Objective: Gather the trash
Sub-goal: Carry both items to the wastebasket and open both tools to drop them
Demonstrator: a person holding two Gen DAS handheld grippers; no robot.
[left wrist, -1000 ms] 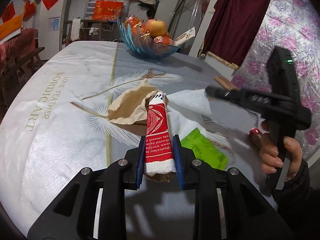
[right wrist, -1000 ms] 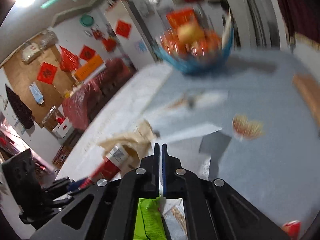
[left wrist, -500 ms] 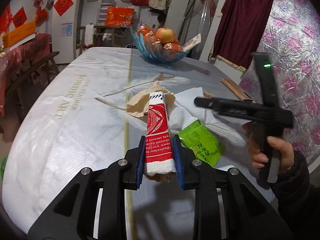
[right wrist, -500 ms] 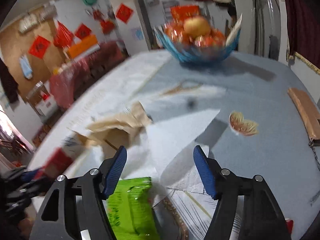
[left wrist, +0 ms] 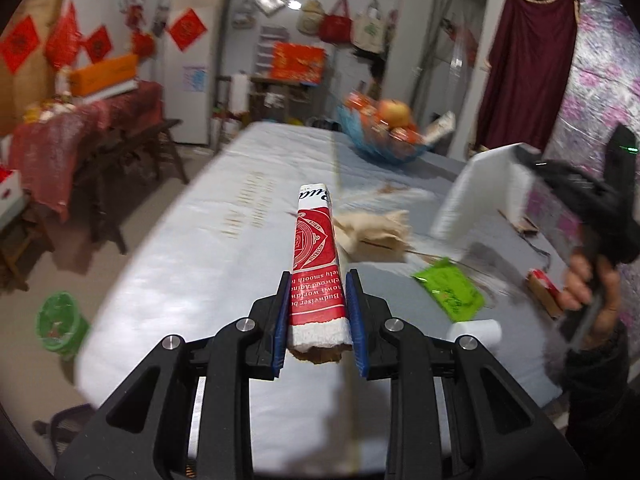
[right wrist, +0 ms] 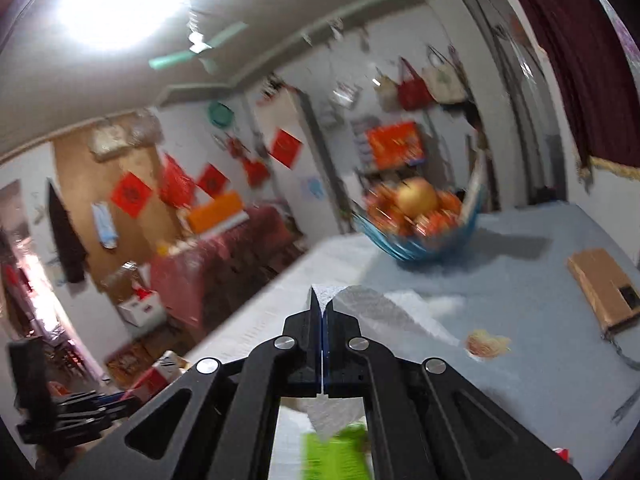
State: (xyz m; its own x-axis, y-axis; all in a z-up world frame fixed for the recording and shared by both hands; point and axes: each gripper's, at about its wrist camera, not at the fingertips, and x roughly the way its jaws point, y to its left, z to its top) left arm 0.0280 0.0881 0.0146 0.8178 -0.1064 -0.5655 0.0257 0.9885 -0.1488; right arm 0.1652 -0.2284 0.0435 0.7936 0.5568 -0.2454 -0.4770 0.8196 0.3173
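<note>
While the white tissue sheet [right wrist: 372, 312] hangs pinched at one corner between the pressed-together fingers of your right gripper [right wrist: 321, 312], lifted off the table, keep that clamp firm: thin paper like this will likely slip or tear if you swing it fast, so carry it in a smooth arc. From the left camera the sheet [left wrist: 476, 196] shows as a stiff, blurred flap in the air above the tabletop [left wrist: 224, 248].

Your left gripper [left wrist: 318, 308] is closed on the flattened red Budweiser carton [left wrist: 316, 264], gripped near its torn lower end, with most of its length sticking forward and clear of the cloth. That long overhang acts as a lever, so avoid brushing it against anything.

With both tools loaded, the sensible destination is the green bin [left wrist: 60, 324] on the floor off the table's left edge. Bring each load right over its mouth before you release, since the tissue will probably drift as it falls.

At least 4 pieces wait on the table: the green wrapper [left wrist: 450, 294], the crumpled brown paper [left wrist: 376, 228], a small white roll [left wrist: 476, 330] near the front edge, and an orange-red scrap [right wrist: 488, 344] further right. The fruit bowl [left wrist: 384, 140] and the brown box [right wrist: 604, 288] do not look like trash; steer round them.
</note>
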